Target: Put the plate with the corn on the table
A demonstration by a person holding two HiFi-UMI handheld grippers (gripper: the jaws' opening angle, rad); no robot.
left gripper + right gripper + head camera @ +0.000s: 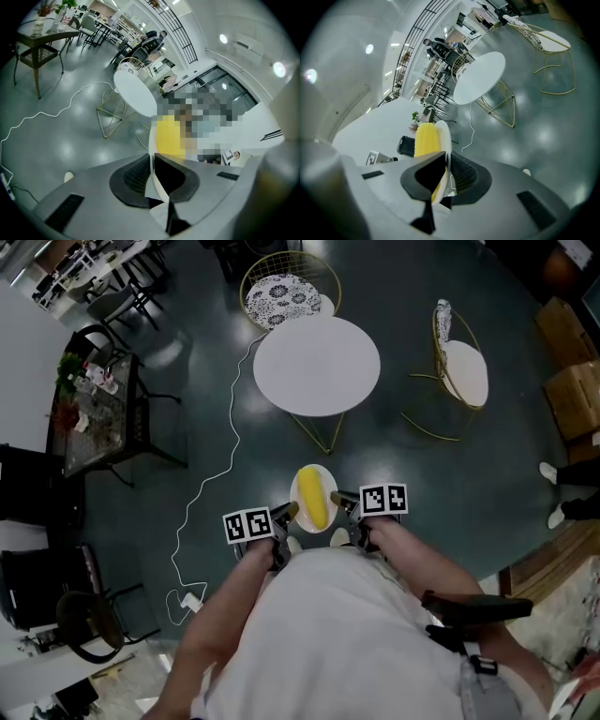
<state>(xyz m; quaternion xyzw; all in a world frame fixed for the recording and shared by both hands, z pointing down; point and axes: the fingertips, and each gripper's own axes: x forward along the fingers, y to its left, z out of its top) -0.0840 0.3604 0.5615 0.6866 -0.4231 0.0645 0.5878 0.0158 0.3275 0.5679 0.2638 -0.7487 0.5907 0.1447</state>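
While the left gripper [286,514] has its jaws closed on the left rim of the plate [314,472], that plate is held level in the air short of the round white table [317,365], on the person's side of it. The yellow corn [313,500] lies lengthwise along the plate's middle, and the right gripper [348,505] has its jaws clamped on the right rim. One gold wire chair [286,292] stands beyond the table, another [459,367] to its right.

My left gripper [287,513] has its jaws closed on the left rim of the plate [332,484], and my right gripper [346,506] clamps the right rim. My forearms [232,601] angle inward toward the plate.
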